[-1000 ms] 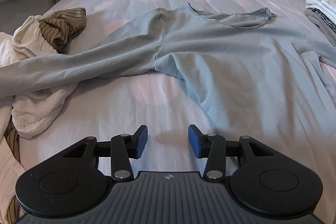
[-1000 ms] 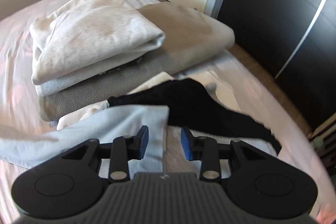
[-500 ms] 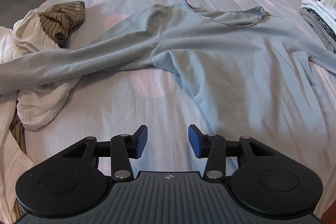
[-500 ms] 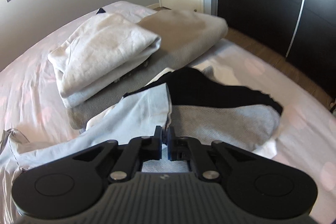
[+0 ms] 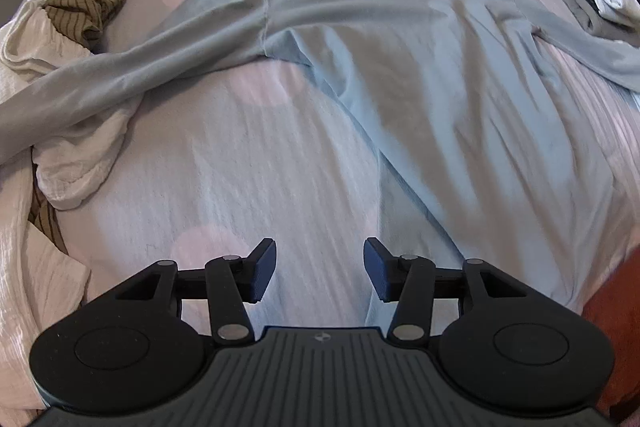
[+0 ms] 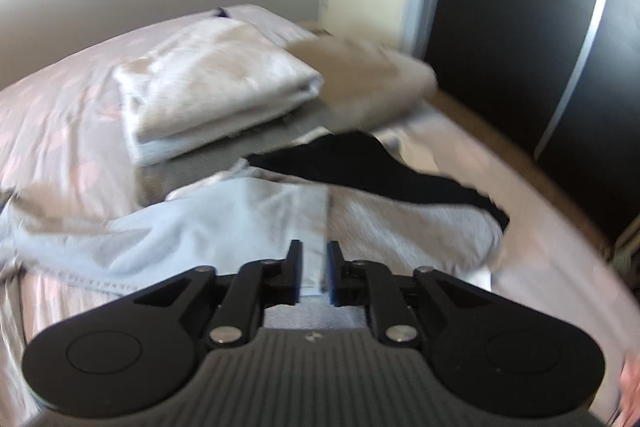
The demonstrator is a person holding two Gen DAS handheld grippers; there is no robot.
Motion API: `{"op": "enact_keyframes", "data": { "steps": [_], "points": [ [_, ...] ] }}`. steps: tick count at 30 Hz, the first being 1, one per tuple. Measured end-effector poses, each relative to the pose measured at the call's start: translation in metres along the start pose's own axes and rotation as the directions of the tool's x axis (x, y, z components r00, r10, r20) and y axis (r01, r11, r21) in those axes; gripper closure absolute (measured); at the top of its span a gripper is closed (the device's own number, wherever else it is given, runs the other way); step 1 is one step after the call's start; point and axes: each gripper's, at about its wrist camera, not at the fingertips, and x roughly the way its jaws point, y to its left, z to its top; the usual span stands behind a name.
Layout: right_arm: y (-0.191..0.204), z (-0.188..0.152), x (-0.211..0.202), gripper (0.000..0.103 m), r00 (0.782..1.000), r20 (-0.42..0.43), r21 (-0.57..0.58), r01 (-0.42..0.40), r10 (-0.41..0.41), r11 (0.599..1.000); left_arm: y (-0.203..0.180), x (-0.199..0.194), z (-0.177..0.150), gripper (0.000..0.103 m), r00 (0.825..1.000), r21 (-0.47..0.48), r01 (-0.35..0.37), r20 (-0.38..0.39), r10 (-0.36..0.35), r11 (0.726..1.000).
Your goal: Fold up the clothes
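Shirt (image 5: 420, 59) sleeve end cut off, cuff perhaps between opening right tool (image 6: 314, 273); left tool (image 5: 319, 269) opening, empty.

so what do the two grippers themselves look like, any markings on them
Both match. The left gripper and right gripper each have a dark grey ribbed body with a small round emblem at the front edge, flanked by two matte black round discs. Black linkage arms with silver pivot pins carry flat fingers faced with dark blue pads. No cables or sleeves show.

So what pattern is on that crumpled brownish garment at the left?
Thin dark stripes on olive-brown fabric: the crumpled garment shows best in the left wrist view.
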Motion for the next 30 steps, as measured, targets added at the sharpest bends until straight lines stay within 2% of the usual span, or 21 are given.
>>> {"op": "enact_keyframes", "data": {
  "steps": [1,4,6,9,10,12,14,17,19,20,22,25,28,30],
  "points": [
    [0.008,-0.003,-0.006,0.072,0.999,0.007,-0.036,-0.033,0.033,0.999,-0.003,0.002,-0.003,0.055,1.0,0.019,0.01,-0.021,-0.01,1.0],
    [0.038,-0.017,-0.014,0.068,0.981,-0.055,-0.12,-0.193,0.187,0.974,-0.016,0.019,-0.012,0.054,0.995,0.08,0.029,-0.098,-0.021,0.996],
    [0.058,-0.031,-0.014,0.068,0.949,-0.139,-0.144,-0.303,0.284,0.942,-0.027,0.032,-0.017,0.054,0.989,0.116,0.031,-0.148,-0.013,0.993],
    [0.089,-0.059,-0.011,0.067,0.894,-0.257,-0.188,-0.42,0.368,0.888,-0.038,0.049,-0.021,0.055,0.979,0.126,0.02,-0.204,0.006,0.992],
    [0.1,-0.07,-0.008,0.067,0.87,-0.308,-0.206,-0.456,0.385,0.866,-0.04,0.052,-0.022,0.056,0.978,0.123,0.013,-0.208,0.013,0.992],
    [0.121,-0.092,0.0,0.066,0.813,-0.422,-0.234,-0.526,0.401,0.818,-0.042,0.051,-0.024,0.065,0.979,0.119,0.021,-0.203,0.004,0.993],
    [0.136,-0.112,0.009,0.066,0.761,-0.51,-0.238,-0.573,0.401,0.785,-0.044,0.049,-0.025,0.094,0.979,0.111,0.048,-0.201,-0.025,0.993],
    [0.152,-0.132,0.019,0.065,0.676,-0.606,-0.195,-0.637,0.419,0.746,-0.05,0.043,-0.031,0.102,0.98,0.135,0.057,-0.197,-0.03,0.989],
    [0.162,-0.14,0.027,0.064,0.623,-0.651,-0.161,-0.672,0.434,0.723,-0.054,0.039,-0.036,0.103,0.981,0.159,0.054,-0.195,-0.023,0.986],
    [0.167,-0.142,0.029,0.063,0.614,-0.661,-0.161,-0.677,0.431,0.718,-0.054,0.036,-0.037,0.103,0.981,0.161,0.053,-0.193,-0.021,0.986],
    [0.175,-0.147,0.032,0.065,0.615,-0.67,-0.177,-0.676,0.416,0.715,-0.054,0.031,-0.039,0.103,0.981,0.164,0.051,-0.191,-0.019,0.985],
    [0.182,-0.15,0.029,0.097,0.628,-0.657,-0.199,-0.678,0.417,0.708,-0.049,0.017,-0.041,0.103,0.983,0.173,0.034,-0.185,-0.002,0.984],
    [0.183,-0.15,0.019,0.099,0.635,-0.647,-0.227,-0.688,0.421,0.689,-0.041,-0.003,-0.045,0.103,0.983,0.171,0.033,-0.182,-0.002,0.985],
    [0.179,-0.149,0.012,0.099,0.631,-0.647,-0.223,-0.693,0.427,0.686,-0.037,-0.013,-0.049,0.103,0.981,0.172,0.032,-0.192,0.002,0.985]
  ]
}}
